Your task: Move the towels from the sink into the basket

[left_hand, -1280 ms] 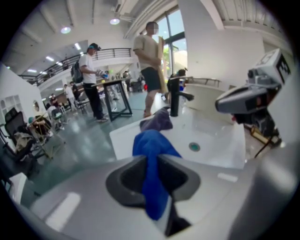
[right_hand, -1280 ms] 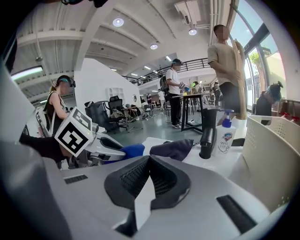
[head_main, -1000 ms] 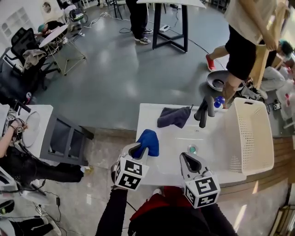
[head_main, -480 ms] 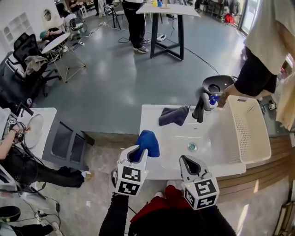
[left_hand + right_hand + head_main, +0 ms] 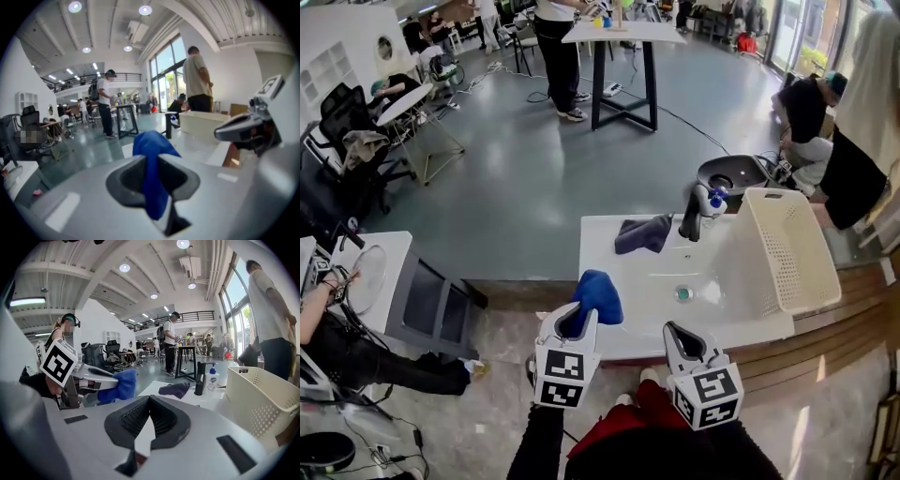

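Left tongs (image 5: 579, 317) are clamped on the blue towel (image 5: 598, 292). The cloth is pinched between the pads, with a bunched lump sticking out past the tips. In the left gripper view the blue towel (image 5: 152, 154) runs through the jaws back toward the camera. The towel is held up over the front-left corner of the white sink (image 5: 727, 272).

Right tongs (image 5: 682, 335) are closed, tips together, nothing in them. They sit over the sink's front edge, beside the left tongs but apart from them.

A dark grey towel (image 5: 639, 234) lies crumpled at the sink's back-left corner, just beside the black faucet (image 5: 692, 216). A soap bottle (image 5: 718, 201) stands on the faucet's other side.

The white perforated basket (image 5: 792, 253) is at the sink's right edge, tilted, well apart from both towels.
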{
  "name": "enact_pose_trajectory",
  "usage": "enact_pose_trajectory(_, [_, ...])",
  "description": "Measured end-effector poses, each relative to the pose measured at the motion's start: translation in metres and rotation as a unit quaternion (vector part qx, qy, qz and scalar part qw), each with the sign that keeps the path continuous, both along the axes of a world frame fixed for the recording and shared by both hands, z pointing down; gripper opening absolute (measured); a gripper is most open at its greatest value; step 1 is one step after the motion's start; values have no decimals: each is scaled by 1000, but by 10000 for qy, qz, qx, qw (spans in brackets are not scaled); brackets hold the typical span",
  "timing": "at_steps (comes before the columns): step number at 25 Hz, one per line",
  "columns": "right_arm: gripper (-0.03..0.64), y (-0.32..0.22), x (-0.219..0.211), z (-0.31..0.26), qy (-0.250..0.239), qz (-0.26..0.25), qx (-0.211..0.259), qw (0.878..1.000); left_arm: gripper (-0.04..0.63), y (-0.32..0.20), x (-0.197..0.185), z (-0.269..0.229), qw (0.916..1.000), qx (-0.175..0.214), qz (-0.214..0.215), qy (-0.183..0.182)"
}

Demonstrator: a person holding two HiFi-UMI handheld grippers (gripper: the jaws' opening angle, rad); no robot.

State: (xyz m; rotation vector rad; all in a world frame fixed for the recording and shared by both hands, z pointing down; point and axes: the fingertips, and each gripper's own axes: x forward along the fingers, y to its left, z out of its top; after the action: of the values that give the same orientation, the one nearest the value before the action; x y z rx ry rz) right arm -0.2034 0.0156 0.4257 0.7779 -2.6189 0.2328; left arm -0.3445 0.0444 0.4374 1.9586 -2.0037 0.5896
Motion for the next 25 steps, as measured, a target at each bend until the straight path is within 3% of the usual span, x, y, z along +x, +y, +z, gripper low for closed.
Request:
enact_pose_trajectory(14, [8,-1,22,-11,-6,395,113,9992,75,-9,14,-20,9996,220,158,109])
enact_pose_trajectory(25, [8,-25,64,-22,-148,843,197,9961,75,-39,59,-34,9978,364,554,67])
